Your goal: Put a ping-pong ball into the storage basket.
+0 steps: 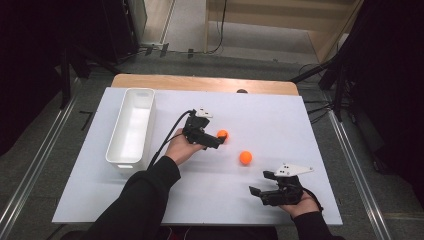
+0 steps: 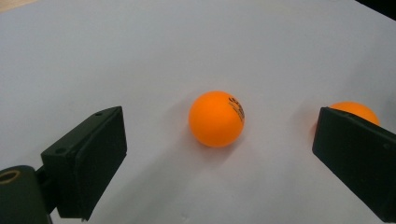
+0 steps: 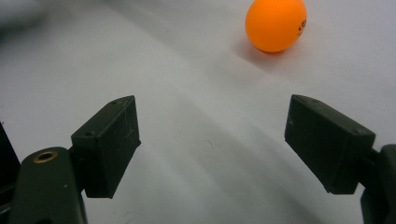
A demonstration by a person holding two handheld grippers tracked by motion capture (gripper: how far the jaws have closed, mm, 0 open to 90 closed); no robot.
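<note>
Two small glossy orange plastic balls lie on the white tabletop [image 1: 280, 120], and the left gripper [image 2: 219, 154], jaws spread wide, should centre the nearer ball [image 2: 216, 119] before closing gently, while the right gripper [image 3: 212, 149] waits open, empty.

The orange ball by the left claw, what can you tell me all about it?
The ball is small, round and bright orange, smooth like plastic, with dark print on one side. It sits still on the white table, in front of the open left claw, whose jaws stand apart on either side without touching it. A second ball lies apart from it.
</note>
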